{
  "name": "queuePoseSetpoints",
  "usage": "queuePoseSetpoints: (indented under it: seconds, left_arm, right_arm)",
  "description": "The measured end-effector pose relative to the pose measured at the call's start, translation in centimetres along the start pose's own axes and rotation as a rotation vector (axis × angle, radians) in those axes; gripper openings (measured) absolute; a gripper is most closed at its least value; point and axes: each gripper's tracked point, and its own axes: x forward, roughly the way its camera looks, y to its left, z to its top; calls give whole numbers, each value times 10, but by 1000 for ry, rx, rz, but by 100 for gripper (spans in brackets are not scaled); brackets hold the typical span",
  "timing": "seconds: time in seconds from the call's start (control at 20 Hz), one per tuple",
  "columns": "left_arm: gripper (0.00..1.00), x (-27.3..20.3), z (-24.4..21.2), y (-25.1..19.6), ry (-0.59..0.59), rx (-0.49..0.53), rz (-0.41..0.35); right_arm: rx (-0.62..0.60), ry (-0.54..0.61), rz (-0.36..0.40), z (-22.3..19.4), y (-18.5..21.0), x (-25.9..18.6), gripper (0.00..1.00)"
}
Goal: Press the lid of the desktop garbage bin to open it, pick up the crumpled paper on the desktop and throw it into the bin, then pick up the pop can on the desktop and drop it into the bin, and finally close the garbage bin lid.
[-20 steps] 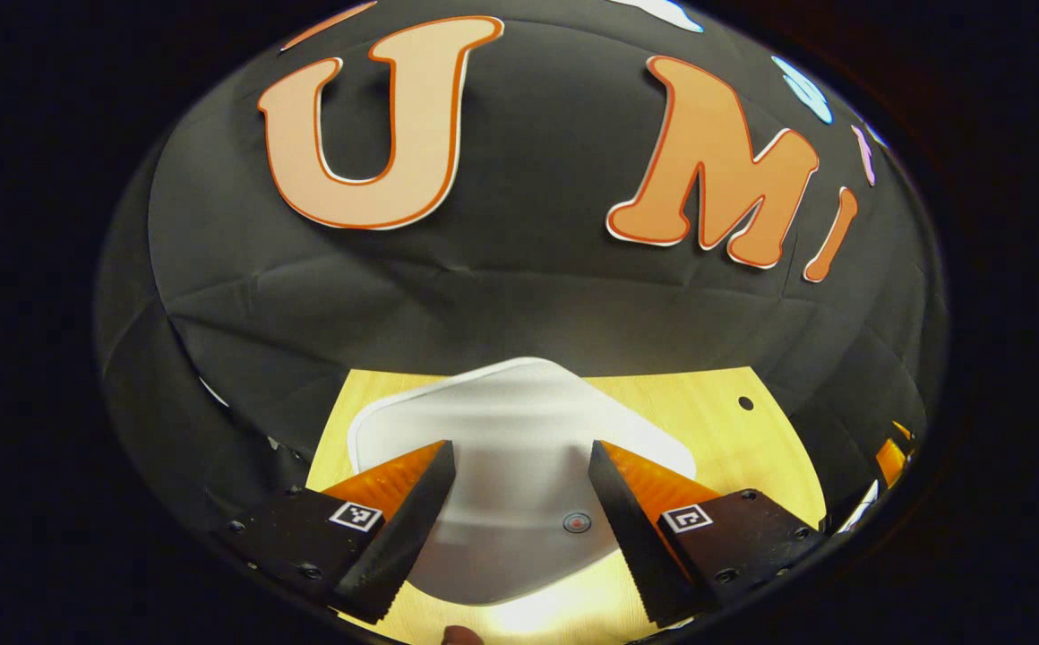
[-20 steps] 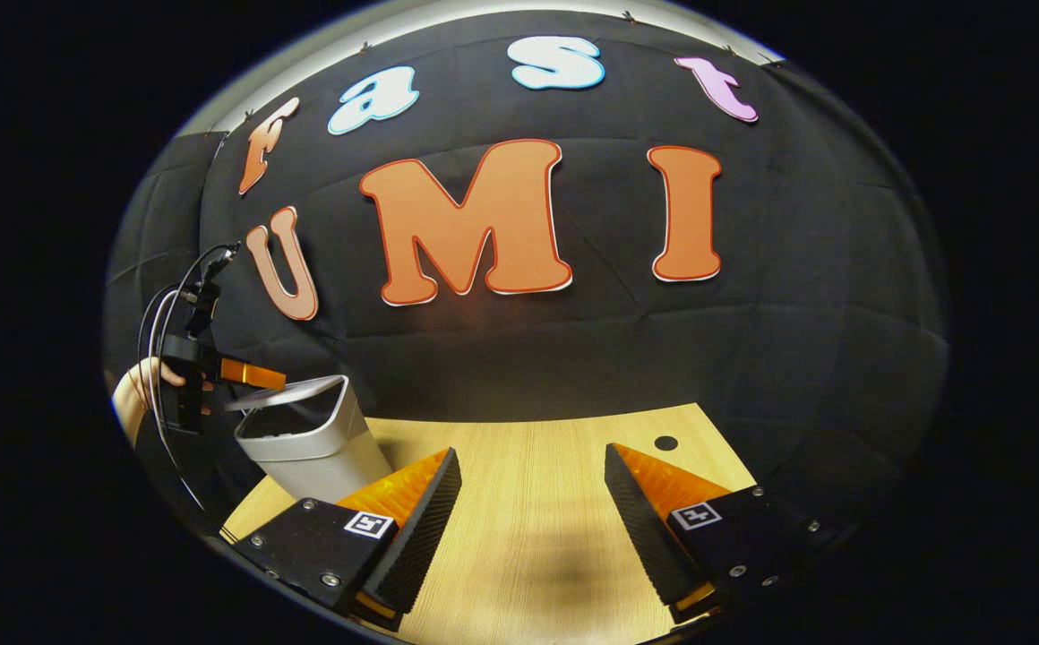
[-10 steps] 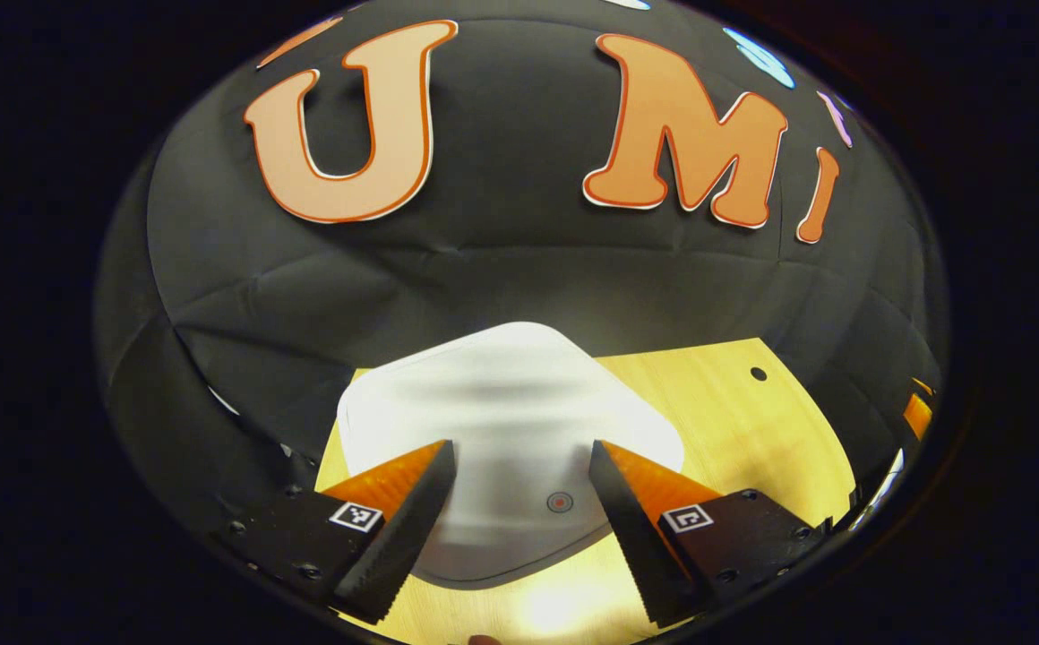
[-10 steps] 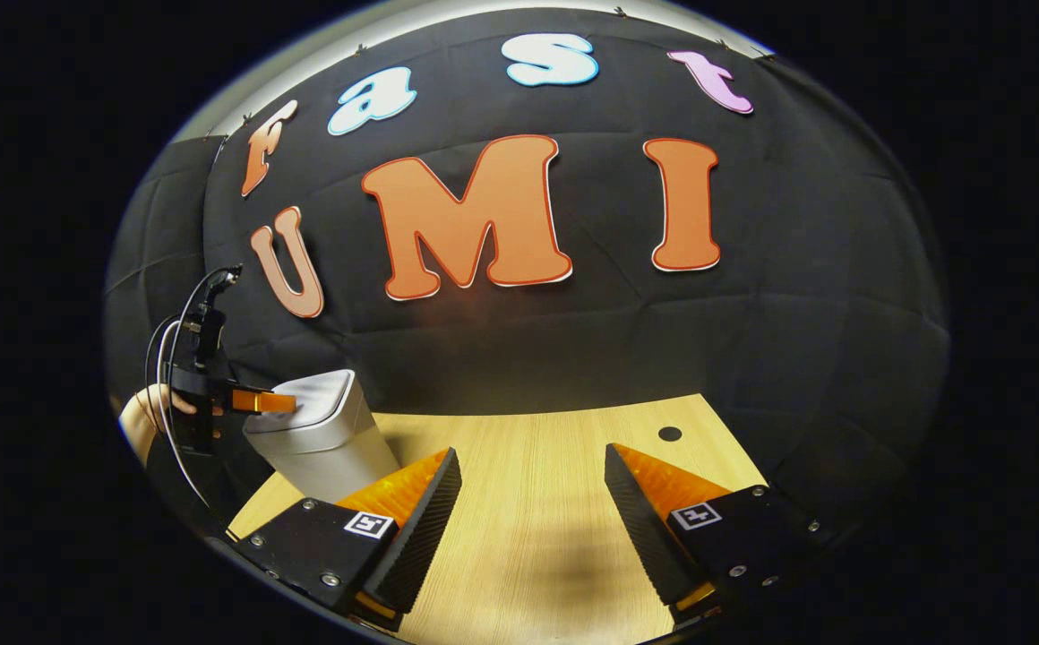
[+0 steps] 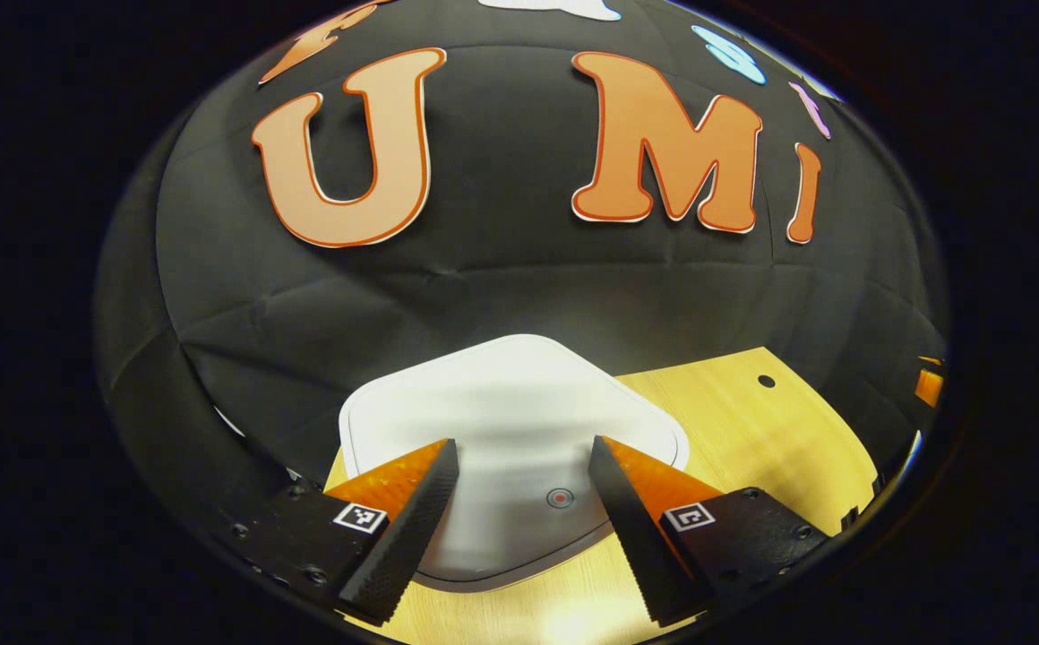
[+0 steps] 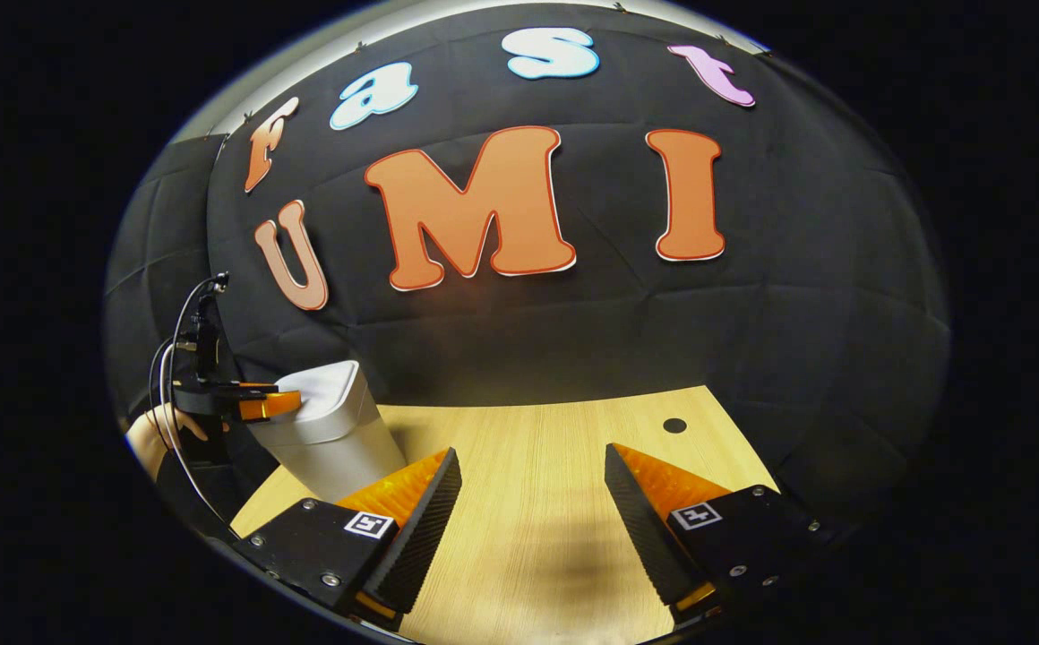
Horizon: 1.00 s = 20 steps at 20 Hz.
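Standing at the left rear corner of the tabletop (image 6: 537, 502), the garbage bin (image 6: 331, 443) has its white lid (image 5: 510, 421) lying flat and closed on the rim. In the left gripper view, the lid sits directly below and ahead of the left claw (image 5: 524, 528), with a small round red-centred mark (image 5: 560, 498) near its front edge. The left claw is released, its fingers spread wide above the lid and gripping nothing. In the right gripper view, that claw (image 6: 260, 403) sits level at the lid's near edge, held by a hand (image 6: 157, 434), with cables (image 6: 181, 340) rising behind it; contact with the lid cannot be confirmed. The right claw (image 6: 533, 528) is well apart from the bin, released, fingers spread over bare wood. A small dark hole (image 6: 674, 425) marks the tabletop's far right area.
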Motion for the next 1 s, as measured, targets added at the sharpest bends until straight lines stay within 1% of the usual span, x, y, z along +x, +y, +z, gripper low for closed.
queuePoseSetpoints:
  seconds: [0.1, 0.25, 0.3, 0.35, 0.6, 0.75, 0.9, 0.95, 1.0]
  left_arm:
    - [96, -2, 1, -1, 2, -13, -5]
    - [96, -1, 1, -1, 24, -2, -12]
    - [92, -1, 1, -1, 32, -7, -12]
    - [96, -1, 0, 0, 42, -9, -9]
    - [96, -6, -3, 1, 25, -14, 21]
    - [96, -11, 4, -3, -7, -14, 33]
    - [96, -25, 19, -20, -70, -9, 38]
    - [96, -30, 26, -25, -91, -5, 40]
    - [96, -35, 31, -31, -111, -4, 39]
  right_arm:
    - [5, -4, 9, 3, 4, 1, 97]
    - [-2, -13, 11, 7, 5, 0, 96]
    - [-1, -18, 11, 10, 5, -1, 96]
    - [3, -23, 11, 12, 4, -2, 96]
    - [12, -52, 0, 22, 3, -4, 96]
    - [14, -62, -5, 24, 4, -4, 96]
    - [8, -71, -2, 25, 8, -5, 96]
    - [4, -73, 0, 25, 9, -5, 100]
    - [1, -75, 2, 26, 11, -5, 96]
